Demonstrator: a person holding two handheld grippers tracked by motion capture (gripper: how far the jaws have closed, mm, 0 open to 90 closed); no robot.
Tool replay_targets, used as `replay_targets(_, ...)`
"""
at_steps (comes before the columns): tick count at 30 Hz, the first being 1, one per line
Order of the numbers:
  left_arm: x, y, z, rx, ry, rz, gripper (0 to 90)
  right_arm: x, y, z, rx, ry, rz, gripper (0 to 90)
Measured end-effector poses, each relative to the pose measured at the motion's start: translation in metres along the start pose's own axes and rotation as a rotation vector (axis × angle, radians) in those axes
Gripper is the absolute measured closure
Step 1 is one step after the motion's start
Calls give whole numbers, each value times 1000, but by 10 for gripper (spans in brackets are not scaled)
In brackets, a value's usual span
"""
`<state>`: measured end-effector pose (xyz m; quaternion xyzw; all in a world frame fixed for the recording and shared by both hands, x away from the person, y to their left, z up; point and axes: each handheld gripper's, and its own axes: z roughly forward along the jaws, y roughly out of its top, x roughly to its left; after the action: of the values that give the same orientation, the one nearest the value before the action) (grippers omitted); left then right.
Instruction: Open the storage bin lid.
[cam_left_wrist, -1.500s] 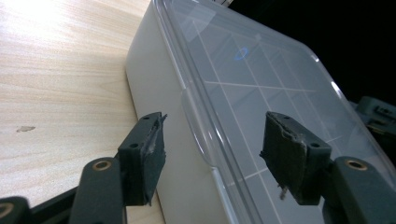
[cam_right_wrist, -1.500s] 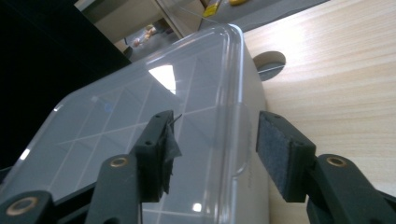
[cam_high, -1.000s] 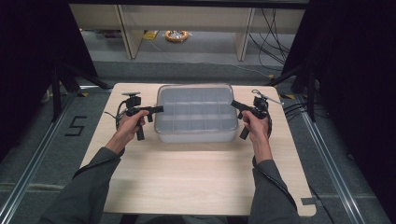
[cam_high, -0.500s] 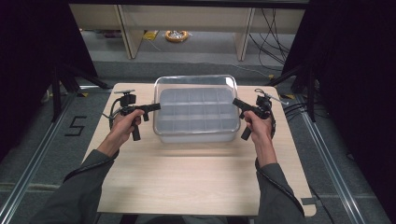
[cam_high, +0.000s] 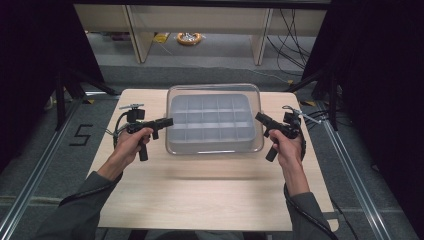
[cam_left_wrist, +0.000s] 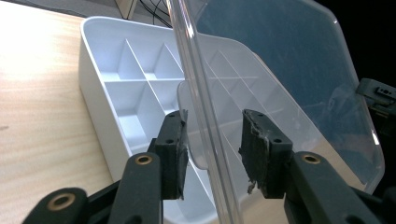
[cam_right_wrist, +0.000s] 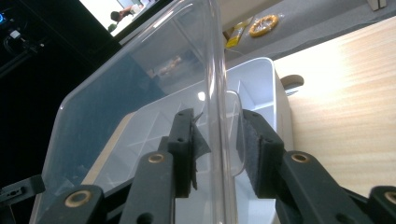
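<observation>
A clear plastic lid (cam_high: 215, 97) hangs level a little above a white tray of several compartments (cam_high: 210, 131) on the wooden table (cam_high: 215, 195). My left gripper (cam_high: 167, 121) is shut on the lid's left rim, and my right gripper (cam_high: 259, 117) is shut on its right rim. In the left gripper view the lid's edge (cam_left_wrist: 205, 116) runs between the pads of the left gripper (cam_left_wrist: 212, 140), with the white tray (cam_left_wrist: 126, 84) below. The right gripper view shows the right gripper (cam_right_wrist: 217, 144) clamped on the lid (cam_right_wrist: 140, 84) over the tray (cam_right_wrist: 261, 84).
Pale shelving stands beyond the table's far edge, with a yellow ring-shaped object (cam_high: 189, 38) on the floor there. A "5" marking (cam_high: 80, 135) is on the floor at the left. Black curtains flank both sides. Bare tabletop (cam_high: 210, 175) lies between my forearms.
Both hands have risen and moved toward the far side of the table, carrying the lid with them. The lid now stands off the tray instead of sitting on it.
</observation>
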<state>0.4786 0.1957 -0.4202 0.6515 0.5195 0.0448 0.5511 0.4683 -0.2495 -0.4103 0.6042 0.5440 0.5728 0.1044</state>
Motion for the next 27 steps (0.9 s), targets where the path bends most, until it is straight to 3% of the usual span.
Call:
replay_targets(2, -2, -4, -3, 9, -11, 5, 599, 2, -4, -6, 1, 2, 9, 678)
replay_targets(3, -3, -7, -5, 14, -16, 6, 599, 0, -5, -9, -12, 0, -33, 678)
replay_targets(6, -5, -16, -9, 26, -20, 15, 597, 2, -13, -16, -10, -8, 3, 677)
replay_targets(7, -6, -19, -9, 27, -22, 14, 598, -1, -16, -18, -18, 3, -31, 678)
replay_targets(9, -8, -22, -10, 29, -11, 35, 596, 1, -21, -23, -19, 2, -7, 678)
replay_targets(13, -11, -27, -11, 32, 3, 57, 596, -2, -29, -26, -20, 11, -38, 671)
replay_targets(18, -10, -32, -11, 41, 6, 57, 594, -2, -34, -31, -20, -8, -44, 671)
replay_targets(19, -10, -32, -12, 43, 5, 59, 594, 0, -35, -32, -9, -9, -6, 671)
replay_targets(20, -10, -32, -12, 44, 4, 59, 594, -2, -36, -32, -14, -8, -39, 671)
replay_targets(23, -10, -34, -13, 44, 1, 58, 594, 0, -39, -33, -12, -11, -16, 671)
replay_targets(25, -10, -36, -15, 48, 0, 57, 594, -3, -39, -34, -10, -11, -50, 671)
replay_targets(27, -9, -37, -16, 52, 0, 60, 594, -3, -42, -34, -9, 7, -30, 671)
